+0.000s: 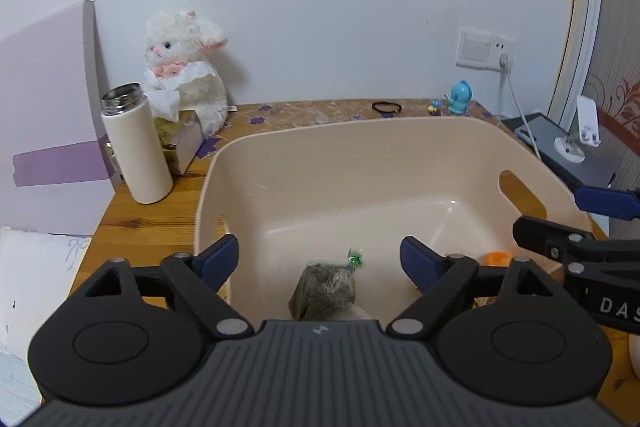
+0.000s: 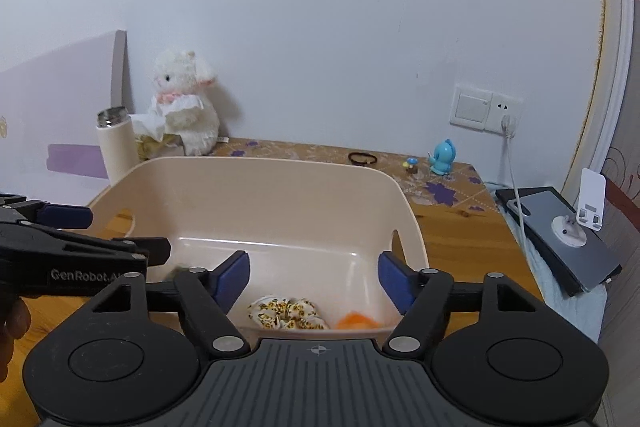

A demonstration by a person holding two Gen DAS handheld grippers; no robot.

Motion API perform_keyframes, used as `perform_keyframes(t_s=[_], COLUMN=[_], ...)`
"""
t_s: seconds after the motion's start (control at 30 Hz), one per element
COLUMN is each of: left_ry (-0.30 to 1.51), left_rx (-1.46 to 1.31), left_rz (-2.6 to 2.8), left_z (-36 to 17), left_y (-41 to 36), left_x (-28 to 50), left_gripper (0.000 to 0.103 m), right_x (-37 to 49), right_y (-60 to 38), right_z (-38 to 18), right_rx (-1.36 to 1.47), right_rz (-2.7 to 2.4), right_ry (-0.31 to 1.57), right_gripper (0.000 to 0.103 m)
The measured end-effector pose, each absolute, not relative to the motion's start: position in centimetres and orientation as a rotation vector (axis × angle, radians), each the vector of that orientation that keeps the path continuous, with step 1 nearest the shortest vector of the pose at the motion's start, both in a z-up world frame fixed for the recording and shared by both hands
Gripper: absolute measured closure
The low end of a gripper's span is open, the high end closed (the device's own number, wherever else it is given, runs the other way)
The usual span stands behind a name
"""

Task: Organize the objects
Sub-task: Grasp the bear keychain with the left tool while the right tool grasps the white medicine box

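So both grippers are parked over the near edge of a beige plastic tub (image 1: 360, 155) that sits on a wooden table (image 1: 132, 223) against a white wall.

The left gripper (image 1: 320, 259) has its blue pads spread wide with nothing pinched between them. Right below the gap, on the tub floor at the near side, lies a small clear bag of greenish-brown stuff (image 1: 324, 291) with a green twist at the top. The pads aren't touching it.

The right gripper (image 2: 314, 279) is also wide open and holding nothing. Under it, in the near part of the tub, there's a white scrunchie with yellow-brown spots (image 2: 286, 313), and just to the right of that a small orange thing (image 2: 356, 321), partly hidden by the gripper body, so I can't tell what it is. In the left camera the right gripper pokes in from the right edge over the tub's right rim.

Outside the tub: a white flask with a steel top (image 1: 134, 147) stands to the left of it, with a tissue box (image 1: 180, 139) and a fluffy white plush bunny (image 1: 188, 67) behind it in the far left corner. Along the far edge of the table are a black hair tie (image 1: 386, 107), a tiny mushroom figure (image 1: 434, 107) and a blue toy figure (image 1: 460, 98). Off the right side a white phone stand (image 2: 576, 223) sits on a dark flat device, and a white cable runs up to the wall socket (image 2: 506, 115).
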State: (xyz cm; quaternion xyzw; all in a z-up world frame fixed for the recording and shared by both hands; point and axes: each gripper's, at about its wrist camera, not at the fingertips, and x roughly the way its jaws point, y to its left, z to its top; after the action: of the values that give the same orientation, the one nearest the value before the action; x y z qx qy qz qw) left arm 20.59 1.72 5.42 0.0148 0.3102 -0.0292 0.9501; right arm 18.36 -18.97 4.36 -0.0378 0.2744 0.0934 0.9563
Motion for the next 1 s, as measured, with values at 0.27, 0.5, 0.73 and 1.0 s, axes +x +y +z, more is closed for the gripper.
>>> perform_keyframes(t_s=[0.27,0.5,0.73,1.0], left_ry=[0.596,0.638,0.719,0.830], left_rx=[0.023,0.023,0.024,0.051], left_rz=[-0.045,-0.044,-0.037,-0.075], left_z=[6.7,5.3,2.1,-2.8], left_y=[2.9,3.9,5.1,6.0], left_x=[17.0,14.5,14.4,16.1], left_gripper=[0.011,0.011,0.011,0.011], right_x=[15.0,13.7,13.9,14.8], right_y=[-18.6,-17.6,-16.5,-14.2], right_z=[4.4,1.9,-1.4,-3.5], right_rx=[-0.092,-0.127,-0.126,-0.175], right_rz=[0.199,0.226,0.300,0.345], right_ry=[0.549,0.613,0.716,0.770], right_gripper=[0.022,0.022,0.022,0.023])
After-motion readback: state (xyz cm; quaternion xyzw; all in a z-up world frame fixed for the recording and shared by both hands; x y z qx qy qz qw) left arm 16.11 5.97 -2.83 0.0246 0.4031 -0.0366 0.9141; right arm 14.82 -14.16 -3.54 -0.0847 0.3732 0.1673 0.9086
